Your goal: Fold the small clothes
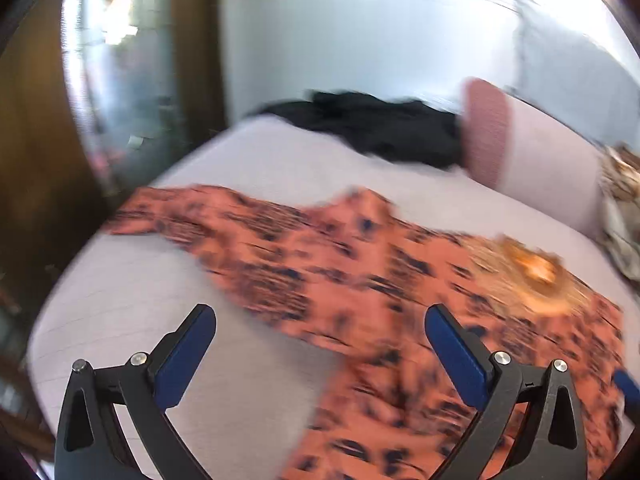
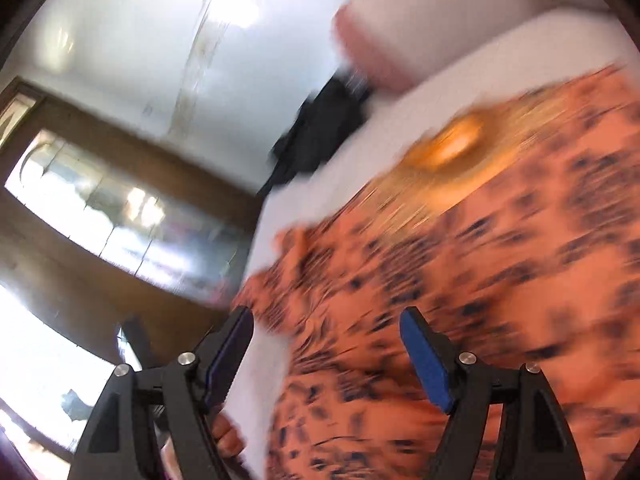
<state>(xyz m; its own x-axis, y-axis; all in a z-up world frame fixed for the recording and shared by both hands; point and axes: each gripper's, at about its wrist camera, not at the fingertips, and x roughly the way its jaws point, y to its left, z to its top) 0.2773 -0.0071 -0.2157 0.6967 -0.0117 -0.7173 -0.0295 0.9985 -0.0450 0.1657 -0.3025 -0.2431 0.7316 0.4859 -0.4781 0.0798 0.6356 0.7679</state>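
left gripper (image 1: 320, 328), two black angular plastic finger arms, each faced with a flat blue pad, silver round-headed pivot screws at the linkages, triangular cut-outs in the outer struts, right gripper (image 2: 326, 330), same black frame, blue pads, silver screws

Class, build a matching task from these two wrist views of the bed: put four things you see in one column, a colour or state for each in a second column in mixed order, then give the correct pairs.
Column one:
1. patterned garment
2. dark clothing
3. bed sheet
4. left gripper

Column two:
A. pale lilac, lying under the clothes
B. jaws open, nothing between them
C. orange with dark blotches, spread out flat
D. black, bunched at the far side of the bed

Pairs: 1-C, 2-D, 3-A, 4-B
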